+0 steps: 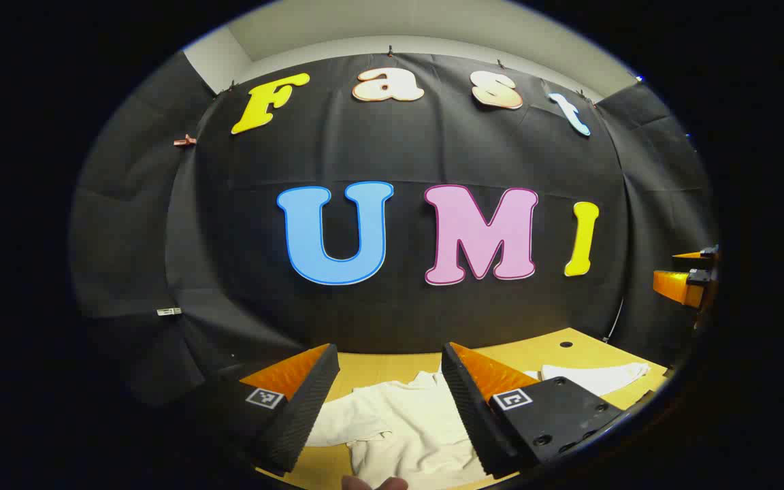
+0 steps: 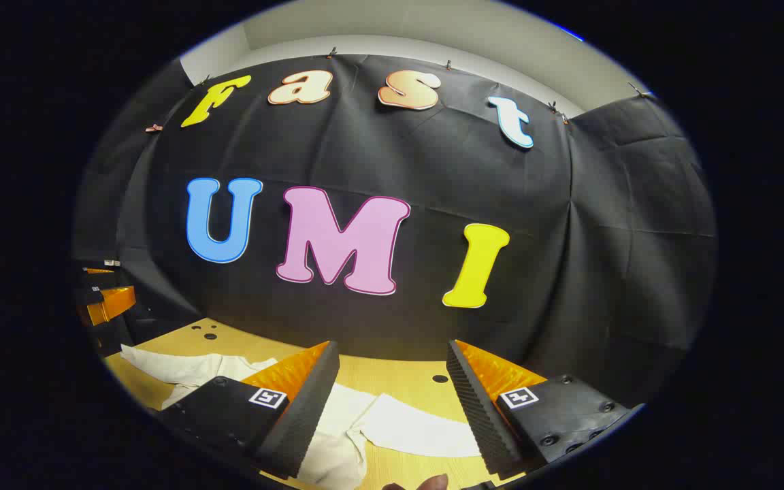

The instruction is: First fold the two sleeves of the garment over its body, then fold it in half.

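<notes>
Left gripper view: white garment (image 1: 405, 422) rumpled on wooden table (image 1: 555, 347), sleeves spread; both grippers' jaws spread, empty.

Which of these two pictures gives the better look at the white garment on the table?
The left gripper view: the white garment spreads widely between its fingers. The right gripper view catches just sleeves and a strip of body.

In front of me hangs a black cloth wall (image 1: 405, 156), held by small clips at its top edge. Above it I see a pale grey wall (image 2: 433, 30). Below is a light wooden table (image 2: 392, 376) with some small dark holes.
</notes>
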